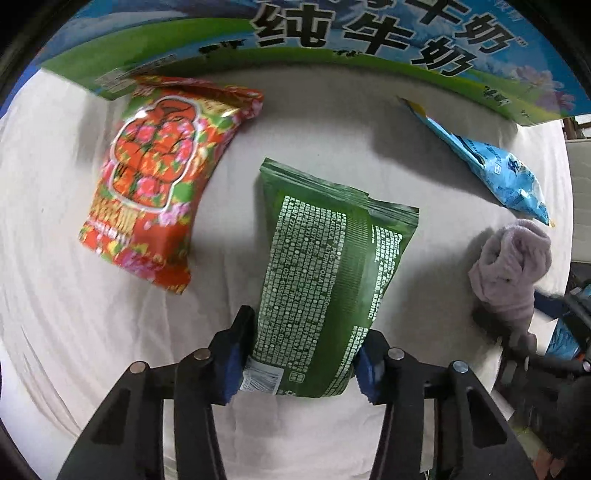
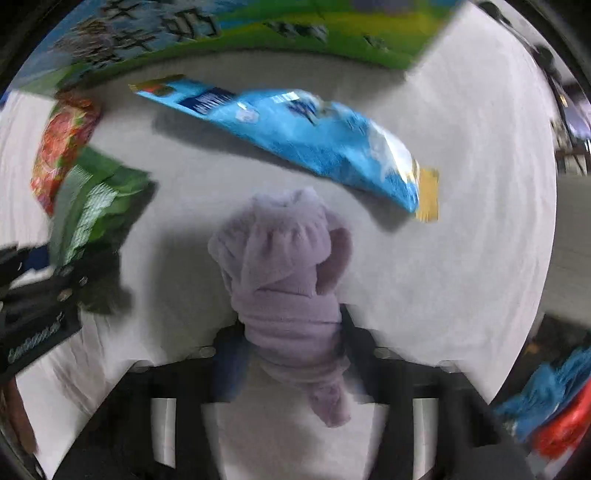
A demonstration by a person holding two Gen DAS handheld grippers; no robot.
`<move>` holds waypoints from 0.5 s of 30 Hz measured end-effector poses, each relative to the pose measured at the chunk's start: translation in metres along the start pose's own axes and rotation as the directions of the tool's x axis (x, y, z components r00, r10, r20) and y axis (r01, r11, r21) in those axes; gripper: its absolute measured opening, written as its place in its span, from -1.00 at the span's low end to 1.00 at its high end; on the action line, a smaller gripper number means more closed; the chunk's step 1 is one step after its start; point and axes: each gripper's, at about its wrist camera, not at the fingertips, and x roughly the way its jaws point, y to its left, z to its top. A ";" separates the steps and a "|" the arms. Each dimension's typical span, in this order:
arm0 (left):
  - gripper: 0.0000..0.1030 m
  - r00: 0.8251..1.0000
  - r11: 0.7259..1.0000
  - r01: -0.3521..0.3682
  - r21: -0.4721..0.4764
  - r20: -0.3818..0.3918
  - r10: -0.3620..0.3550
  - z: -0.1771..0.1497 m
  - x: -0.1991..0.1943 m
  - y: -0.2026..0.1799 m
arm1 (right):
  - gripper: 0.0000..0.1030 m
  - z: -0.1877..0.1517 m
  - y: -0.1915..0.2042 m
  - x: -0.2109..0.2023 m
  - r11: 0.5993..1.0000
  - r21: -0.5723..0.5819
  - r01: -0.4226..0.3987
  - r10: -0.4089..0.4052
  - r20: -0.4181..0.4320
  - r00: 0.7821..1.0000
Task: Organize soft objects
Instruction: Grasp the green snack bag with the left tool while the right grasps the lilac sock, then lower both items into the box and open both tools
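My left gripper is shut on the lower end of a green snack bag, which points away over the white table. My right gripper is shut on a rolled lilac fuzzy sock, held above the table; the sock also shows at the right of the left wrist view. A red flowered snack bag lies to the left. A blue snack bag lies beyond the sock, also visible in the left wrist view. The right wrist view is blurred.
A large milk carton box with green and blue print stands along the far side of the table, also in the right wrist view. Blue and red items lie off the table's right edge.
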 end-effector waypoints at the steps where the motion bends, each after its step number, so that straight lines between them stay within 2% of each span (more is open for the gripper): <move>1: -0.12 1.000 1.000 0.002 -0.002 0.004 -0.002 -0.004 0.000 0.000 | -0.14 -0.009 0.018 0.006 1.000 0.012 0.000 -0.001 0.011 1.000; 3: -0.14 1.000 1.000 0.006 -0.012 0.011 -0.005 -0.017 0.002 -0.004 | -0.16 -0.014 0.018 0.007 0.999 0.038 -0.003 0.002 0.011 1.000; 6: -0.16 1.000 0.999 0.016 -0.028 0.012 -0.016 -0.027 0.005 0.000 | -0.17 -0.026 0.017 0.009 0.993 0.094 -0.067 0.069 -0.015 0.997; 8: -0.17 0.999 0.999 0.028 -0.036 0.021 -0.027 -0.033 0.002 0.002 | -0.17 -0.032 0.002 -0.005 0.988 0.119 -0.097 0.099 -0.012 0.995; 15: -0.18 0.992 0.995 0.088 -0.038 0.093 -0.084 -0.057 -0.038 0.018 | -0.17 -0.053 -0.004 -0.046 0.966 0.149 -0.212 0.207 0.046 0.977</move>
